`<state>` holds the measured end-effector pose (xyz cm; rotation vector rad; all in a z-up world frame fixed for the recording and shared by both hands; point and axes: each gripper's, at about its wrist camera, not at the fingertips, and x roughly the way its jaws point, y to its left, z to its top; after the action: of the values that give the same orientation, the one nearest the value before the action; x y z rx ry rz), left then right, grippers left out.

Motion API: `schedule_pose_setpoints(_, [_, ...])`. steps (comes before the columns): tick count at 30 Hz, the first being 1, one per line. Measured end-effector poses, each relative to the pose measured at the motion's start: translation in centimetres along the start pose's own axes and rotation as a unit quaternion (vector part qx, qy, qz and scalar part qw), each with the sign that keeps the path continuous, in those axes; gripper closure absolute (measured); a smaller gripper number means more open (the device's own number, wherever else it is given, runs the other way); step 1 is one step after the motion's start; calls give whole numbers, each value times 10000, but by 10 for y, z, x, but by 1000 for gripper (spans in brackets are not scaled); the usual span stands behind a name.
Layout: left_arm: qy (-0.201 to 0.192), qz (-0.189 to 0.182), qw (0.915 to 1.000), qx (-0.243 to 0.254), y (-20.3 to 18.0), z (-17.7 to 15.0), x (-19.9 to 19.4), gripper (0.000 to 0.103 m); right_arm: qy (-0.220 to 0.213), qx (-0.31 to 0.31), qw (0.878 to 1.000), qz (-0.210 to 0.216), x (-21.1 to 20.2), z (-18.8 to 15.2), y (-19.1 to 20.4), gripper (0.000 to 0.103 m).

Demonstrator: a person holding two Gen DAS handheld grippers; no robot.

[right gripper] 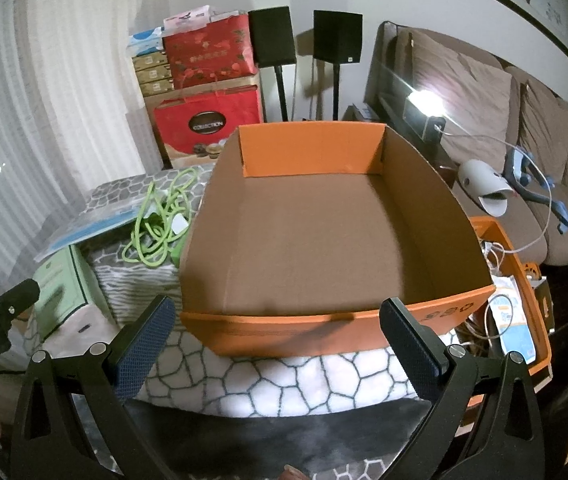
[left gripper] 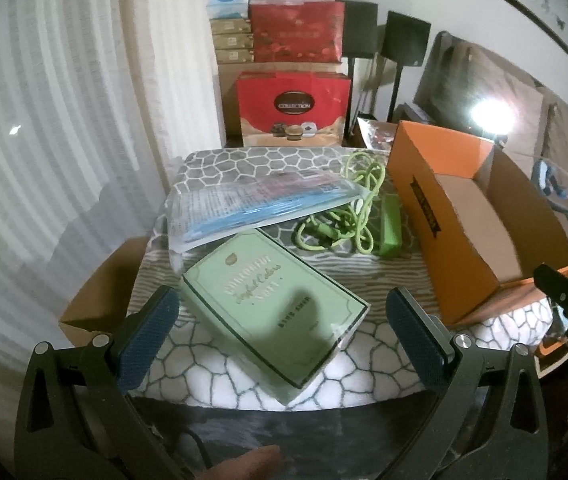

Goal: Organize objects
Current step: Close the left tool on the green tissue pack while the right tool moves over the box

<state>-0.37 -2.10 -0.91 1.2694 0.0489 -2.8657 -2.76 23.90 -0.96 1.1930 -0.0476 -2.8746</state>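
Observation:
A pale green box (left gripper: 279, 304) lies on the patterned cloth (left gripper: 384, 344), right in front of my open left gripper (left gripper: 284, 320), between its blue pads. Behind it lie a clear packet with blue contents (left gripper: 243, 208) and a green cable with its green charger (left gripper: 348, 216). An empty orange cardboard box (left gripper: 480, 224) stands to the right. My right gripper (right gripper: 275, 336) is open and empty just before the orange box's (right gripper: 324, 240) near wall. The green box (right gripper: 63, 284), cable (right gripper: 159, 220) and packet (right gripper: 91, 224) show at its left.
Red gift boxes and stacked cartons (left gripper: 292, 72) stand behind the table, with two black speakers (right gripper: 304, 36) on stands. A brown sofa (right gripper: 524, 140) is at the right. An orange crate (right gripper: 524, 304) with cables sits low beside the table. A curtain (left gripper: 63, 120) hangs at left.

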Motion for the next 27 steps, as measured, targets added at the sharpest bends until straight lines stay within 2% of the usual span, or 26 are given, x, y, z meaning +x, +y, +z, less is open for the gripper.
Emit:
schedule_pose_setpoints(8, [48, -183, 9994, -285, 33, 5, 6, 0, -46, 160, 9998, -144, 0, 8, -30, 0])
schedule_pose_setpoints(14, [300, -268, 9973, -620, 61, 5, 22, 0, -40, 485, 9986, -186, 2, 15, -71, 0])
schedule_pose_setpoints(23, [623, -389, 9945, -747, 65, 9, 46, 0, 66, 876, 9937, -691, 11, 20, -125, 0])
schedule_pose_setpoints(27, [904, -514, 9910, -850, 61, 15, 61, 0, 156, 1022, 9917, -770, 18, 18, -142, 0])
